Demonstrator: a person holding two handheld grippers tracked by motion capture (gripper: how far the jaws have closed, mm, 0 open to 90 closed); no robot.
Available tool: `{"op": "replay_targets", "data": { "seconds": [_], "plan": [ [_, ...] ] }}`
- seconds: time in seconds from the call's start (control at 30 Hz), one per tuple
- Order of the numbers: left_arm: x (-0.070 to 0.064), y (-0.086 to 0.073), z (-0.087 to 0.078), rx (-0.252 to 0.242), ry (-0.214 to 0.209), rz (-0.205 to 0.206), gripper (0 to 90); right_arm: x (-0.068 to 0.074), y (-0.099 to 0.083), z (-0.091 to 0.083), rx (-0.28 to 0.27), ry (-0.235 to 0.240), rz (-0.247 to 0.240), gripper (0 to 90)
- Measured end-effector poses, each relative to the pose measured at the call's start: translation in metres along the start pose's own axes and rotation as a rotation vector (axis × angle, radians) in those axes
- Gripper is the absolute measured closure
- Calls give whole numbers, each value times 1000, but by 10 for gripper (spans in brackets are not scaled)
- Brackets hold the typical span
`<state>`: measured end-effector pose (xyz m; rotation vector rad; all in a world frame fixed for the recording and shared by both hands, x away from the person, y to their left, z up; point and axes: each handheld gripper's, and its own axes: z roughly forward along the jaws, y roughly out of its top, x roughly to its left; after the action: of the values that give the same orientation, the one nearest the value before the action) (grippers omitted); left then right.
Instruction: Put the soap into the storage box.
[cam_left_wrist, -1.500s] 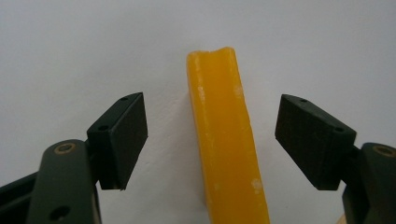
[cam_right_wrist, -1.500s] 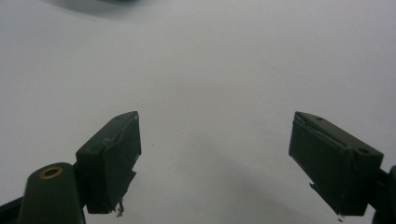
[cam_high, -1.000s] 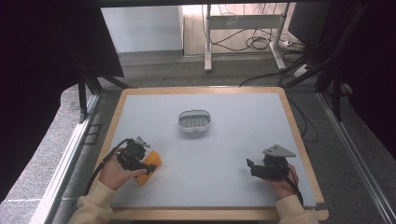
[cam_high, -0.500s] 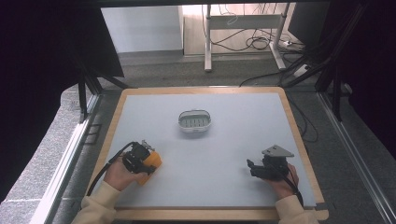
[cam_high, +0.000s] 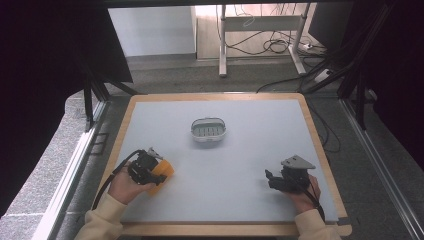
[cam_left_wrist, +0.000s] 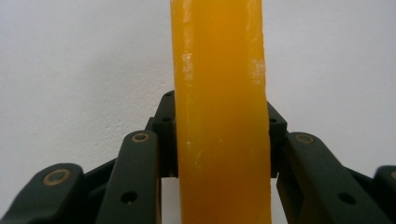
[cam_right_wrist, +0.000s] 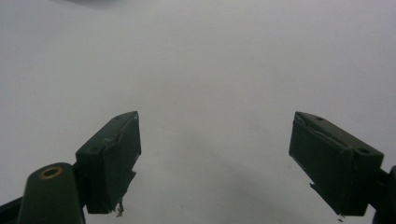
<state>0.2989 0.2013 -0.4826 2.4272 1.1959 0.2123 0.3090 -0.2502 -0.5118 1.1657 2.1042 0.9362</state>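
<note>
at the near left of the pale grey surface (cam_high: 240, 165), the left gripper (cam_high: 150, 169) has its jaws clamped on a flat orange-yellow block (cam_left_wrist: 219, 116). near the right edge, the right gripper (cam_high: 280, 181) rests with jaws wide apart, holding nothing. a small oval white basket (cam_high: 208, 130) sits mid-surface, well apart from both.

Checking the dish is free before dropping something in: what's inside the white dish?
The white dish holds nothing but its own grey slotted insert; whatever lies beneath that insert is hidden.
</note>
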Motion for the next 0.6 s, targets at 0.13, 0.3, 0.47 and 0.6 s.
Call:
{"op": "replay_targets", "data": {
  "seconds": [0.13,0.3,0.47,0.6],
  "plan": [
    [4,-1,-5,-20,-14,-2,615,0,0,0,-1,-2,-1,171],
    [10,-3,-11,-44,-21,-6,616,0,0,0,-8,2,-14,169],
    [13,-4,-16,-57,-18,-2,615,0,0,0,-8,-2,-12,169],
    [15,-4,-21,-77,-9,10,616,-1,0,0,-13,-6,-12,169]
  ]
}}
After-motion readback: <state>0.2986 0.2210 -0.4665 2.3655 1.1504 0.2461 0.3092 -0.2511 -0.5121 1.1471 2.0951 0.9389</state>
